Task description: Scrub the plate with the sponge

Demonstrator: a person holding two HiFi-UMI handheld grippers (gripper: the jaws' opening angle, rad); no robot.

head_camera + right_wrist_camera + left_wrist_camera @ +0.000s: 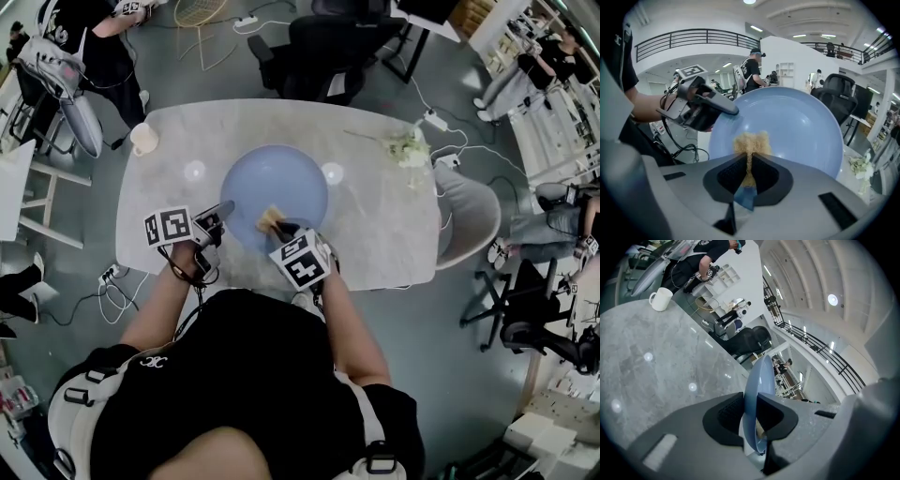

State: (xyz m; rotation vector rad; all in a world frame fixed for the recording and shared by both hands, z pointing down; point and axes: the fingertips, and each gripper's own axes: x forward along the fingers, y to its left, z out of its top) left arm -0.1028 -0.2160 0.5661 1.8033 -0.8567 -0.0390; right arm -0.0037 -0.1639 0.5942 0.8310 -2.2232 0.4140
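Over marble table (375,234), left gripper (751,414) clamps blue plate (281,178); right gripper (749,172) pinches tan sponge (751,143).

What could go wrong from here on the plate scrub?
1. The left tool grips the plate only at its rim, with the plate tilted up. Sponge pressure on the face could twist it or pop it out, likely onto the table.
2. The right tool pinches the sponge thin, with little sticking out, so its hard tips may scrape the plate.

pale blue plate (275,185), tan sponge (751,143), grey marbled table (375,225)
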